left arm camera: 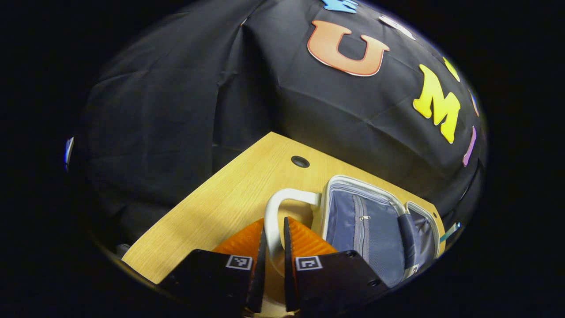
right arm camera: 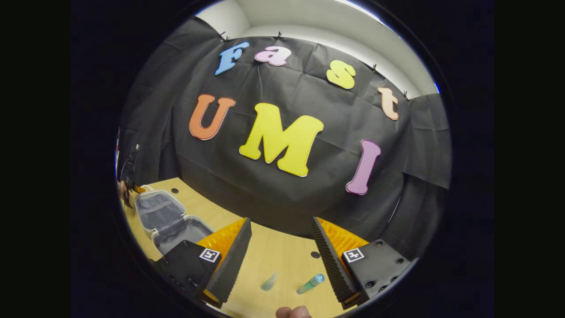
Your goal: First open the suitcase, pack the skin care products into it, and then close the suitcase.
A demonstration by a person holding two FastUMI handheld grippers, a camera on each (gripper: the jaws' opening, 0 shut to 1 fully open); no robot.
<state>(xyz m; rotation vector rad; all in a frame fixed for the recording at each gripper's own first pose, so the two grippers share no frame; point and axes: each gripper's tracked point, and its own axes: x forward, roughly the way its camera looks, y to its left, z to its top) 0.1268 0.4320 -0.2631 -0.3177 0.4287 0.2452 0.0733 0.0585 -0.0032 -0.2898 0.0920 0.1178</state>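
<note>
The small suitcase (left arm camera: 371, 229) lies open on the wooden table (left arm camera: 229, 198), its grey-blue zipped lining facing up. My left gripper (left arm camera: 274, 229) is shut on the suitcase's white loop handle (left arm camera: 282, 196), at the case's left end. In the right gripper view the open suitcase (right arm camera: 170, 221) sits far left, both halves showing grey lining. My right gripper (right arm camera: 281, 221) is open wide above the table. Below its fingers lie two skin care items: a pale clear tube (right arm camera: 269, 282) and a teal tube (right arm camera: 310, 284), neither touched.
A round cable hole (left arm camera: 300, 161) is in the table behind the handle; another small hole (right arm camera: 315, 255) lies near the right finger. The black cloth wall stands close behind the table's far edge. A fingertip of a hand (right arm camera: 293, 312) shows at the bottom.
</note>
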